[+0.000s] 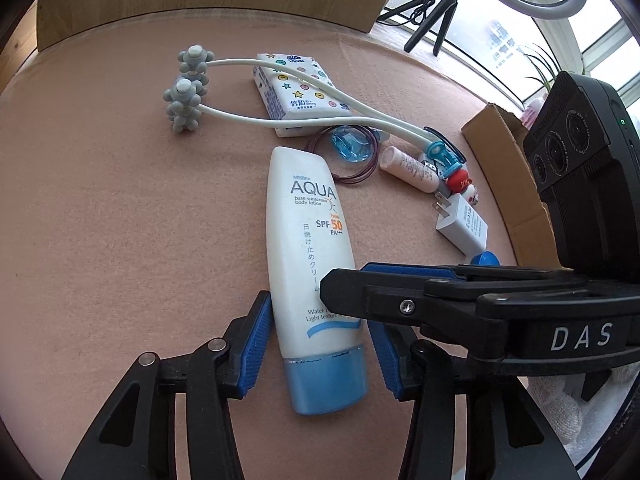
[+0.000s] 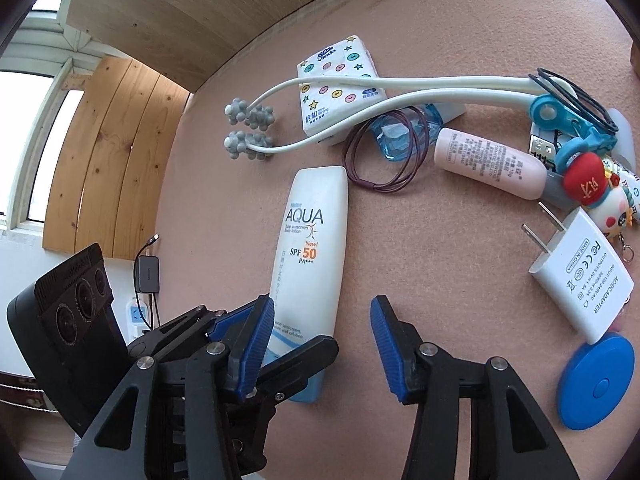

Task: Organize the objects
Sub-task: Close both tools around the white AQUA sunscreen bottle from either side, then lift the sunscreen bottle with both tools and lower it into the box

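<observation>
Blue pads of my left gripper sit low in the frame, straddling the sunscreen tube just above its blue cap. The near pad touches the tube; the far one seems a hair off, so I call it parted, not clamped. The tube lies lengthwise on the pink mat, centre frame, so I take it across its narrow width. My right gripper hangs agape over bare mat just beside the tube, holding nothing, probably ready to steady it. At the right edge, the cardboard box looks like the likely destination.
</observation>
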The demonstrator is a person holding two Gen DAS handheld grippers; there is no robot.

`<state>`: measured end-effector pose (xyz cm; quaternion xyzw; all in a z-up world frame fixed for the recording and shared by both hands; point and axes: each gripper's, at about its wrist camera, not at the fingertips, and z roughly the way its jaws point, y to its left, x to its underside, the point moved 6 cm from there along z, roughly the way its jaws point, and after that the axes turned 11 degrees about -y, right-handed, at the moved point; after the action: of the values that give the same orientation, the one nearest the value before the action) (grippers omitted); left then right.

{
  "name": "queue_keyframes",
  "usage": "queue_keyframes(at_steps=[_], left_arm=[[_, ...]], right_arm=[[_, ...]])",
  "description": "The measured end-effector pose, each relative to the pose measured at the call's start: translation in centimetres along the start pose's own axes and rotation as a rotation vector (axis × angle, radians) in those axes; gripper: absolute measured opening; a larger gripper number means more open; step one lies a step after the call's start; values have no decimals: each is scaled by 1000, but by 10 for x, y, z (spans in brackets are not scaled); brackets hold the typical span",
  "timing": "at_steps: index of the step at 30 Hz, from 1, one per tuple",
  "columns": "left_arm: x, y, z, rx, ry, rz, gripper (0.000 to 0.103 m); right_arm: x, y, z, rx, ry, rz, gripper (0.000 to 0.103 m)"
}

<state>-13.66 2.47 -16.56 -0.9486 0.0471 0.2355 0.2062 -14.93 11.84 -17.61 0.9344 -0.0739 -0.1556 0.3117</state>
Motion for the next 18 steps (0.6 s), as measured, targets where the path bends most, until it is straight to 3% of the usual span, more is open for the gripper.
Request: queue_keyframes(at_steps=[2,9,18], left_arm=[[0,1,0,2,-3,-11,48],[3,-10,-3,25,-9,-60,48],[-5,-67,-10,62,-54,-1,47]], right_arm=[[1,1,3,-17,9,3,32],[3,2,-9,7,-21,-37,30],[0,-14,-62,26,-114,-43,27]])
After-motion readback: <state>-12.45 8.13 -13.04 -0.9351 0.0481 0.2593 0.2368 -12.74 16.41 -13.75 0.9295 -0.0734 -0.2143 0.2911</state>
